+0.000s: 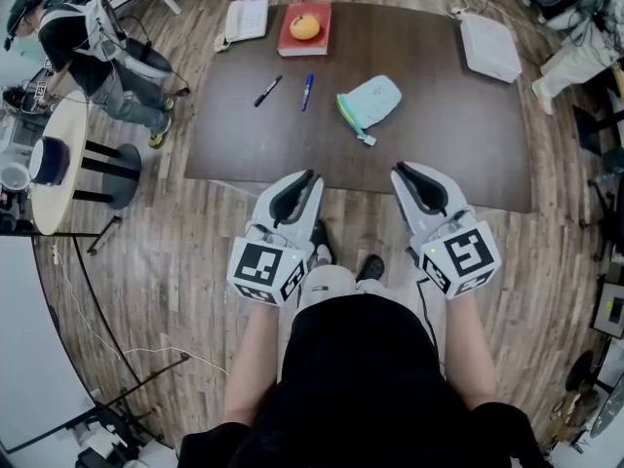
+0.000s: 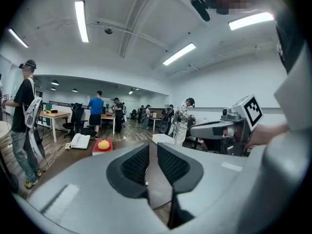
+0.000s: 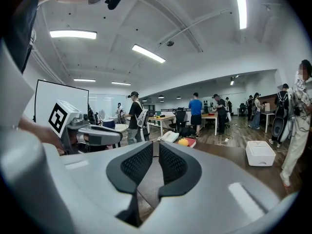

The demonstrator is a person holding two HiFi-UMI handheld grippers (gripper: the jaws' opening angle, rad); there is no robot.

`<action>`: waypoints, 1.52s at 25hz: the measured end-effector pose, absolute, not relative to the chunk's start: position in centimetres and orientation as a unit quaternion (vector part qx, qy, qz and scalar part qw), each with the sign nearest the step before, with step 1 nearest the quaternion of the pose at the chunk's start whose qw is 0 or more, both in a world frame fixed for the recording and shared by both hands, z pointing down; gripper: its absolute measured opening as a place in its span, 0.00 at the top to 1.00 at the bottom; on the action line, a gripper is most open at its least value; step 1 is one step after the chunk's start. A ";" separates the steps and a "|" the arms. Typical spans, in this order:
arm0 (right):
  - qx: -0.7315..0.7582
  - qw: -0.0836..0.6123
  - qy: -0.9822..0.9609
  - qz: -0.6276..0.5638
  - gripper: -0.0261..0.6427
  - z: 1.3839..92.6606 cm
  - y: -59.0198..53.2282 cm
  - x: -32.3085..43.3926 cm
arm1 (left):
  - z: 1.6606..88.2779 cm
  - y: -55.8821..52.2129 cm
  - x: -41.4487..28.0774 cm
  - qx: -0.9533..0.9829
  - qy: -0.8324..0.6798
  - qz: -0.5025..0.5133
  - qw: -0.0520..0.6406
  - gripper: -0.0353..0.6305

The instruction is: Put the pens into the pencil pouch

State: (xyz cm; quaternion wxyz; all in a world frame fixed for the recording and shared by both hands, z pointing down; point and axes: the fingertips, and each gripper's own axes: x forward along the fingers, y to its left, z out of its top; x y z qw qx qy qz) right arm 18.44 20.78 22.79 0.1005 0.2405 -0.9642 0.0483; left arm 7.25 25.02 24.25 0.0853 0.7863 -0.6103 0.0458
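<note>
On the dark brown table [image 1: 439, 144] lie a black pen [image 1: 268, 91] and a blue pen [image 1: 306, 92] side by side, left of centre. To their right lies the light teal pencil pouch [image 1: 370, 102], its mouth toward me. My left gripper [image 1: 310, 175] and right gripper [image 1: 398, 171] hover side by side over the table's near edge, well short of the pens and pouch. In the left gripper view the left gripper [image 2: 153, 145] shows a narrow gap with nothing in it. In the right gripper view the right gripper [image 3: 156, 144] stands barely apart, also empty.
At the table's far edge sit a red book with an orange fruit [image 1: 304, 27], a white desk phone [image 1: 247, 18] and, far right, a white box [image 1: 489, 47]. A person [image 1: 97, 57] stands at the upper left beside a round table [image 1: 49, 164]. More people and desks fill the room behind.
</note>
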 end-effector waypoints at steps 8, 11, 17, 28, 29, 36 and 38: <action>0.251 0.121 -0.959 0.045 0.77 22.5 18.2 14.3 | 23.7 22.0 2.8 0.796 -0.598 0.049 0.079 0.74; 0.256 0.135 -0.956 0.046 0.73 22.7 17.1 12.6 | 24.0 20.7 0.9 0.798 -0.595 0.048 0.084 0.69; 0.273 0.154 -0.948 0.049 0.72 23.2 14.3 9.6 | 24.9 17.8 -2.5 0.808 -0.580 0.046 0.098 0.66; 0.303 0.201 -0.929 0.067 0.72 26.5 10.3 4.4 | 26.5 14.0 -8.2 0.824 -0.554 0.049 0.111 0.63; 0.306 0.204 -0.927 0.068 0.72 26.8 10.0 3.9 | 26.8 13.8 -8.7 0.826 -0.551 0.049 0.113 0.63; 0.335 0.235 -0.909 0.080 0.72 30.0 8.6 2.8 | 28.3 12.7 -10.9 0.836 -0.532 0.058 0.126 0.63; 0.338 0.246 -0.905 0.083 0.72 30.9 8.5 2.7 | 28.6 12.4 -11.3 0.835 -0.532 0.058 0.129 0.63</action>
